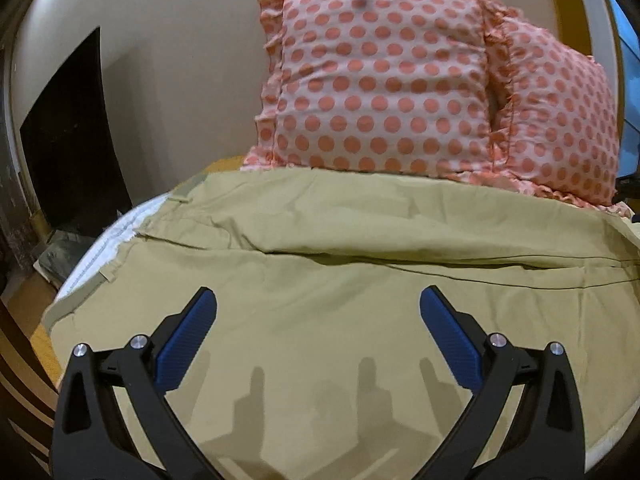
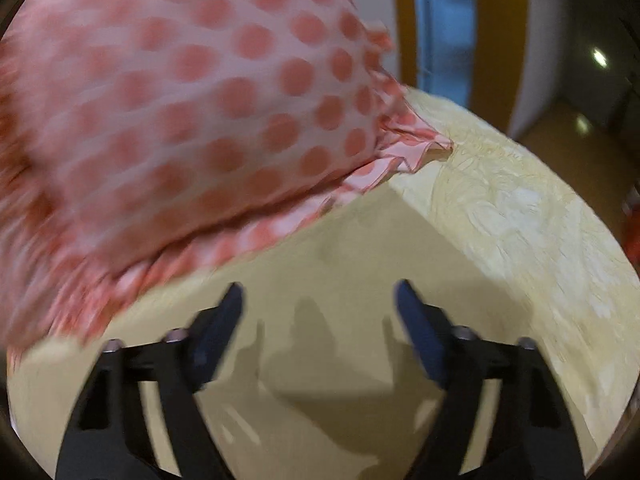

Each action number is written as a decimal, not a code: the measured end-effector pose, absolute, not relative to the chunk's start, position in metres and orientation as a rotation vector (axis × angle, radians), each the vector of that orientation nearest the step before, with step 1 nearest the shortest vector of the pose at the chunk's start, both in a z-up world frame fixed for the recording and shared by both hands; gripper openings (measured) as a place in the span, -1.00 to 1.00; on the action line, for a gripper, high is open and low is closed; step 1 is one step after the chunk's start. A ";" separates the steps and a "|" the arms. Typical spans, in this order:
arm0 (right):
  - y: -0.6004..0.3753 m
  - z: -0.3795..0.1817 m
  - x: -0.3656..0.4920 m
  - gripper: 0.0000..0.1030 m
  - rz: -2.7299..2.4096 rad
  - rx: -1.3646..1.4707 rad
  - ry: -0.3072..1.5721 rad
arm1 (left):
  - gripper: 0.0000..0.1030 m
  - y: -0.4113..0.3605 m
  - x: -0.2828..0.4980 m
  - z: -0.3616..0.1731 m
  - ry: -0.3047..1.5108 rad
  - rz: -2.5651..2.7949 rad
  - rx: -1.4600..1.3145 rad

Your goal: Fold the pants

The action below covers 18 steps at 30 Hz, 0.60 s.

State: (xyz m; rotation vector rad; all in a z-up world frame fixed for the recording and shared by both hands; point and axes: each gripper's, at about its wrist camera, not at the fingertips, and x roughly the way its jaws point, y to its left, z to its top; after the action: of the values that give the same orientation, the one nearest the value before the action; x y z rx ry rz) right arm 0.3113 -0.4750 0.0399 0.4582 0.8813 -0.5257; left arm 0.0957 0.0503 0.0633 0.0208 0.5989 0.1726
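Observation:
Khaki pants [image 1: 320, 264] lie spread across the bed, the waistband end with white lining [image 1: 108, 240] at the left. My left gripper [image 1: 318, 304] is open and empty, hovering just above the near part of the pants. In the blurred right wrist view my right gripper [image 2: 318, 296] is open and empty above khaki fabric [image 2: 340, 248] whose edge runs diagonally to the right.
Two pink polka-dot pillows [image 1: 380, 80] lean against the wall behind the pants; one also shows in the right wrist view [image 2: 180, 100], close ahead on the left. A pale yellow patterned bedsheet [image 2: 520, 220] lies to the right. A dark panel [image 1: 72, 140] stands at far left.

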 end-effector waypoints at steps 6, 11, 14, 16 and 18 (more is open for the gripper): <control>-0.484 0.009 0.356 0.44 -0.676 0.358 0.954 | 0.96 0.053 0.099 0.051 0.641 0.156 0.019; -0.489 0.000 0.332 -0.61 -0.551 0.369 0.867 | 0.96 0.053 0.100 0.050 0.655 0.142 0.005; -0.511 -0.005 0.304 -0.90 -0.440 0.567 0.802 | 0.96 0.058 0.103 0.048 0.674 0.126 -0.033; -0.523 0.000 0.271 -0.91 -0.322 0.714 0.691 | 0.96 0.062 0.098 0.049 0.660 0.117 -0.061; -0.526 0.009 0.222 -0.91 -0.190 0.796 0.579 | 0.96 0.067 0.090 0.052 0.631 0.115 -0.085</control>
State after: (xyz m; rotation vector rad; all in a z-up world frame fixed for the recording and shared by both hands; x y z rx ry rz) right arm 0.2216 -0.5265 0.0087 0.7956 0.5786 -0.1897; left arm 0.0900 0.0671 0.0522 -0.0853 0.6308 0.1155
